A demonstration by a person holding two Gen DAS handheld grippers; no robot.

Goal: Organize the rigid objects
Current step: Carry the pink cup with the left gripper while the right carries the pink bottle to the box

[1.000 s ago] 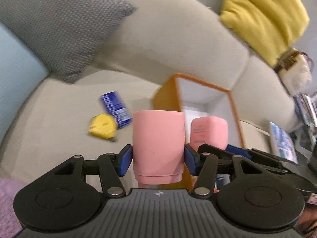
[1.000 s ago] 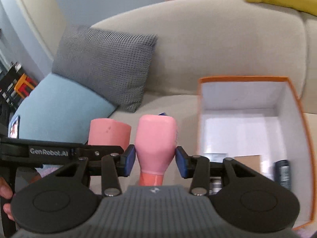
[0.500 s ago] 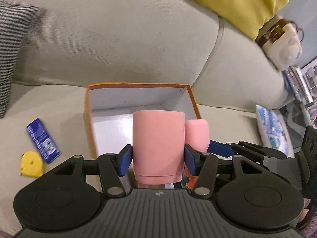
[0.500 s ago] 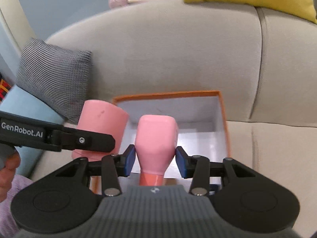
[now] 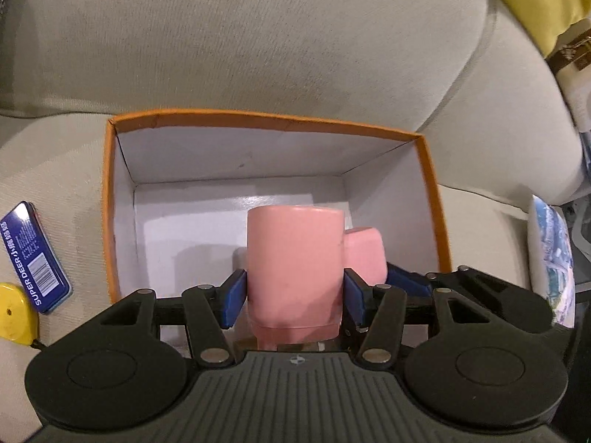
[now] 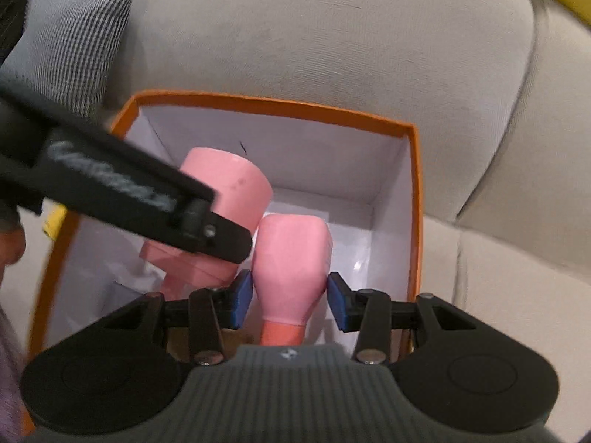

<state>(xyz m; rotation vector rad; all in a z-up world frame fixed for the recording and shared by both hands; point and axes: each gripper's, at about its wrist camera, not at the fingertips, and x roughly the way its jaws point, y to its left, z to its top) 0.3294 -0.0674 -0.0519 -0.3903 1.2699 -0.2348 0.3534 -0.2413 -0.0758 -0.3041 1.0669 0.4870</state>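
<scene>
Two pink items held over an orange box on the sofa

The left gripper [image 5: 294, 297] clamps a pink cup [image 5: 293, 265]; the right gripper [image 6: 290, 301] clamps a pink bottle [image 6: 291, 258]. Both hang side by side above the white-lined box [image 5: 266, 118]. A blue tin [image 5: 35, 258] and a yellow tape measure [image 5: 14, 313] lie on the sofa [image 5: 258, 37] cushion, left of the box.
</scene>
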